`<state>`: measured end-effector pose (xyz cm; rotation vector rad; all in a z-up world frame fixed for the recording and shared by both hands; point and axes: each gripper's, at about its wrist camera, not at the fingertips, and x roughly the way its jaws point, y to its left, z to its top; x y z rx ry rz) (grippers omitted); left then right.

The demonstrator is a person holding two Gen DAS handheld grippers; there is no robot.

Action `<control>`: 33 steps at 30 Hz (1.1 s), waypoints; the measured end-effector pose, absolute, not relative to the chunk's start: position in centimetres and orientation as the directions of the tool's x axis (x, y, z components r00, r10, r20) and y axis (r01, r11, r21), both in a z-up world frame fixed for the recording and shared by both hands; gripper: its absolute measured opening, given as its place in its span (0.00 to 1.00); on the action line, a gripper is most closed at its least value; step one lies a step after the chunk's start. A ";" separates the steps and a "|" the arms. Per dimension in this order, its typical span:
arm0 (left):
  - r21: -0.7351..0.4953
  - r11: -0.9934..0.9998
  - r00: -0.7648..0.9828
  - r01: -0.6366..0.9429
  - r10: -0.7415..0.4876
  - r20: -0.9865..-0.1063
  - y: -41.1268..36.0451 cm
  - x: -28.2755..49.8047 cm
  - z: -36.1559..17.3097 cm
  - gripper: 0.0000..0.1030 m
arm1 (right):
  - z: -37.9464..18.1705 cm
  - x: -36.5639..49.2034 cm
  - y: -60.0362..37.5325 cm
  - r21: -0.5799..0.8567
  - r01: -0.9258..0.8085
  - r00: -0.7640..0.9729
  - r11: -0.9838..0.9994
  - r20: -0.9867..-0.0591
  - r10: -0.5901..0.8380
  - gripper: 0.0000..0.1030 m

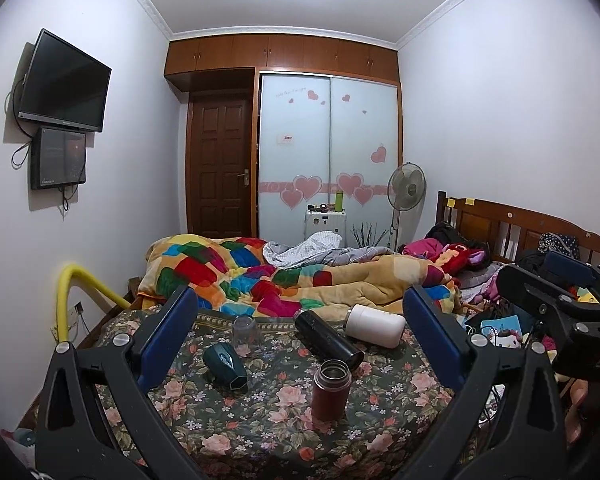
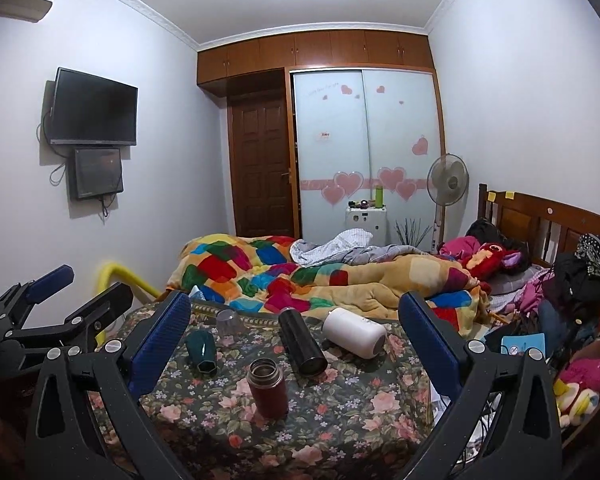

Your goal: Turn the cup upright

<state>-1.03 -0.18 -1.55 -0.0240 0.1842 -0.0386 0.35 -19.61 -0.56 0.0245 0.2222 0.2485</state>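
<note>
On the floral cloth (image 1: 284,432) (image 2: 340,412) several cups lie or stand. A red flask (image 1: 331,390) (image 2: 267,388) stands upright with its mouth open. A black flask (image 1: 327,338) (image 2: 302,342), a white cup (image 1: 376,326) (image 2: 354,332) and a dark green cup (image 1: 225,366) (image 2: 202,350) lie on their sides. A clear glass (image 1: 246,331) (image 2: 229,322) stands mouth down. My left gripper (image 1: 300,320) (image 2: 80,288) is open and empty, hovering before the cups. My right gripper (image 2: 296,320) (image 1: 548,276) is open and empty too.
A colourful quilt (image 1: 300,280) is piled on the bed behind the cloth. Toys and clothes (image 2: 560,320) crowd the right side by the wooden headboard (image 2: 540,220). A yellow rail (image 1: 72,292) stands at the left. A fan, wardrobe and door are at the far wall.
</note>
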 end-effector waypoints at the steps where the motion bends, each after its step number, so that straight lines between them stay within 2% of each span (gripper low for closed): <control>1: -0.029 0.999 0.982 0.037 -0.041 -0.183 -0.1 -1.1 -1.6 1.00 | -0.6 0.4 -19.6 0.051 -0.242 0.945 0.969 -0.216 0.247 1.00; 33: -0.030 0.998 0.981 0.057 -0.062 -0.184 -0.7 -1.1 -1.3 1.00 | -0.6 0.3 -19.9 0.051 -0.235 0.945 0.971 -0.224 0.240 1.00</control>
